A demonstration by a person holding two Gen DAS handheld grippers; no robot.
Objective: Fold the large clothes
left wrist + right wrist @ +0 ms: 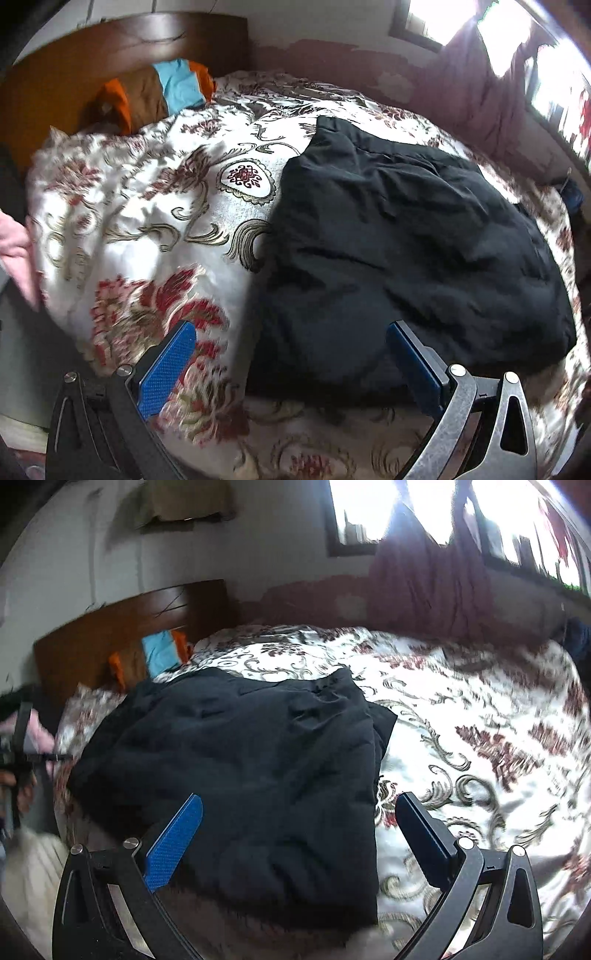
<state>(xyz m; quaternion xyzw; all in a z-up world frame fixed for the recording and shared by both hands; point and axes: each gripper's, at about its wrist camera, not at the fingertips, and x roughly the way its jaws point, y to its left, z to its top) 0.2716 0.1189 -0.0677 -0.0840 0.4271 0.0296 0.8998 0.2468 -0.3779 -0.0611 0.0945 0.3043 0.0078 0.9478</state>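
Observation:
A large black garment (406, 251) lies folded into a thick rectangle on the flowered bedspread (147, 229). My left gripper (291, 332) hangs open above the garment's near left edge, nothing between its blue pads (166, 369). In the right wrist view the same black garment (240, 775) fills the middle. My right gripper (299, 805) is open above the garment's near right side, its fingers empty. The other gripper (18, 753) shows at the far left edge of that view.
A wooden headboard (92, 55) stands at the back, with an orange, brown and blue pillow (159, 92) against it. Maroon curtains (424, 576) hang under bright windows on the right. The bedspread (480, 738) spreads out to the right of the garment.

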